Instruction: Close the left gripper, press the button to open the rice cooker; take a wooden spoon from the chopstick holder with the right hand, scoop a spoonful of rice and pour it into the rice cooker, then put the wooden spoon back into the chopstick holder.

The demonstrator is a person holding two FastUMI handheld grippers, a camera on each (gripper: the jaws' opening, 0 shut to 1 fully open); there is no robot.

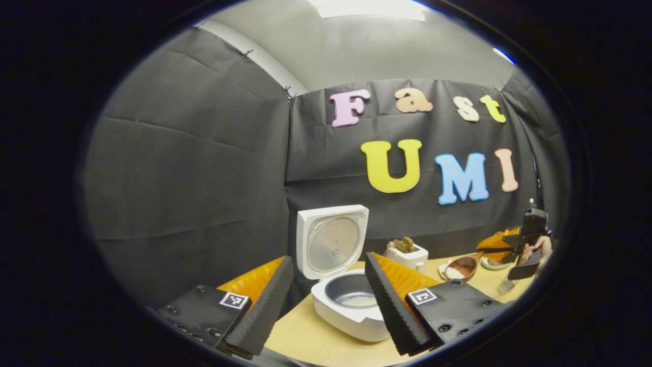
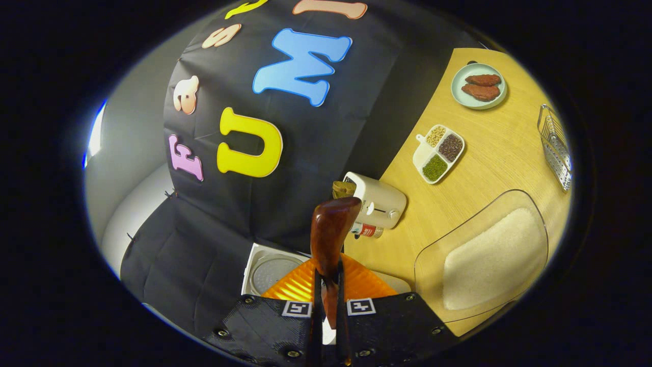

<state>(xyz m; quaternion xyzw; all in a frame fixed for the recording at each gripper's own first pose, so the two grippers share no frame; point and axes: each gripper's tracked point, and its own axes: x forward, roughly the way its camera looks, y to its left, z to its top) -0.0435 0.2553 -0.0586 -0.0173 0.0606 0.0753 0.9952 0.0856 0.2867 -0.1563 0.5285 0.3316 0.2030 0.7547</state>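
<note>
The white rice cooker stands open with its lid upright and some rice on the pot's bottom. My left gripper hangs open in front of it, one finger on each side, touching nothing. Farther right, a hand holds my right gripper, shut on the wooden spoon, which carries white rice above the table. In the right gripper view, the right gripper clamps the handle of the wooden spoon, whose bowl points toward the rice cooker's lid. The wire chopstick holder stands at the table's far side.
A clear box of rice lies near the right gripper. A white toaster with bread stands by the wall, a small bottle beside it. A divided dish of beans and a plate of meat lie on the wooden table.
</note>
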